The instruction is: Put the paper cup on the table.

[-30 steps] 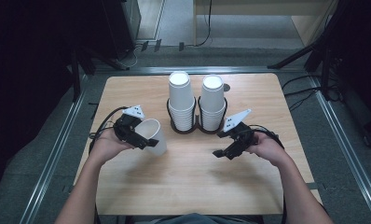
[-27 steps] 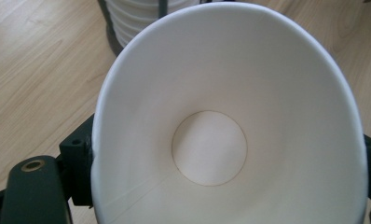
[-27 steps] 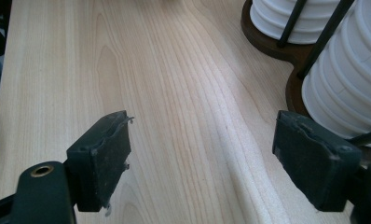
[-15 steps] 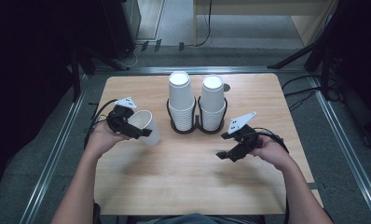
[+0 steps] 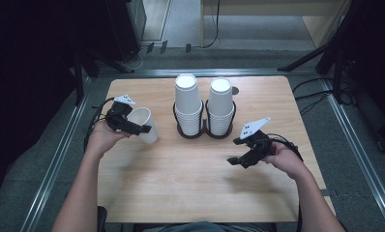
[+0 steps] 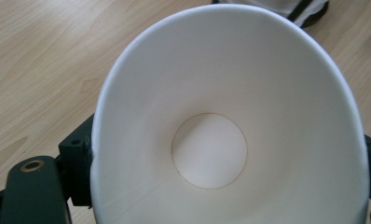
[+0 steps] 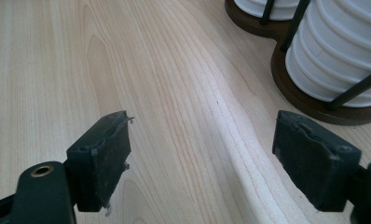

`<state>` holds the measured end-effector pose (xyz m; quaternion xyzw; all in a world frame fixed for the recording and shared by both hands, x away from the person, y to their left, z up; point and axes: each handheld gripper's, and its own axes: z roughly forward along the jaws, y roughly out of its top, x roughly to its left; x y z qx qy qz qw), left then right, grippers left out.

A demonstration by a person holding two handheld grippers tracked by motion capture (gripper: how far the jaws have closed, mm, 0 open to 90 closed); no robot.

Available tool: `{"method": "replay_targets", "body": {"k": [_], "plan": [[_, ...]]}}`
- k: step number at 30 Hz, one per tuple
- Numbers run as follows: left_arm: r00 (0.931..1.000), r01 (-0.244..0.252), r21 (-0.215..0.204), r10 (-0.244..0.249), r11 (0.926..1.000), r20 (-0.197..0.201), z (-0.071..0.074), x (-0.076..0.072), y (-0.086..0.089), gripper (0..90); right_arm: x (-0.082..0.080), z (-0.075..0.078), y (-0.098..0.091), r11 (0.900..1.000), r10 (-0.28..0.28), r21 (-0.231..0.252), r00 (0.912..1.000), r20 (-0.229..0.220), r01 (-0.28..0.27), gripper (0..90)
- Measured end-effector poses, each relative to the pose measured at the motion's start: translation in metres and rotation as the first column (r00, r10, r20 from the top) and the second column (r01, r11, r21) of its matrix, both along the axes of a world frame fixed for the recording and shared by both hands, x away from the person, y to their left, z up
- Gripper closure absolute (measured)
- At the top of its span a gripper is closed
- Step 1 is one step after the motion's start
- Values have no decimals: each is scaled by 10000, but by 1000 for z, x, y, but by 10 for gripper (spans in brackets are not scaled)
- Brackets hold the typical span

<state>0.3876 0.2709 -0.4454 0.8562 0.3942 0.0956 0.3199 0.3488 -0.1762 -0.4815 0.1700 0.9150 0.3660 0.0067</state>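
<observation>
A white paper cup (image 5: 144,124) lies tilted in my left gripper (image 5: 135,127) at the table's left side, its mouth toward the hand. In the left gripper view the cup's (image 6: 230,126) open mouth faces the camera and the black jaws press on its two sides. Two stacks of upside-down white paper cups (image 5: 188,104) (image 5: 220,105) stand in a dark double holder (image 5: 203,133) at the table's middle back. My right gripper (image 5: 239,153) hovers at the right, jaws wide apart with only bare wood between its pads (image 7: 102,156).
The wooden table (image 5: 190,183) has free room in front of the holder and between my hands. The holder's base and a cup stack (image 7: 342,51) stand at the upper right of the right gripper view. Cables trail from both grippers off the table's sides.
My left hand has carried the cup to the left and a little back, away from the holder. The right gripper has stayed about where it was.
</observation>
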Motion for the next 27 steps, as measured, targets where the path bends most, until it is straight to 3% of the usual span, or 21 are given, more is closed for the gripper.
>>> {"method": "replay_targets", "body": {"k": [11,22,27], "plan": [[9958,-877,534,890,9947,-228,-6,9,22,126,-1,-2,-1,10000,-4,-75,10000,-8,4,191],[9843,-1667,715,1703,9834,-470,-13,13,45,113,0,-3,-1,9999,14,-134,9999,-115,-15,192],[9797,-1949,857,1981,9771,-297,-15,11,49,106,1,-3,-1,9999,14,-120,9999,-128,-16,192]]}}
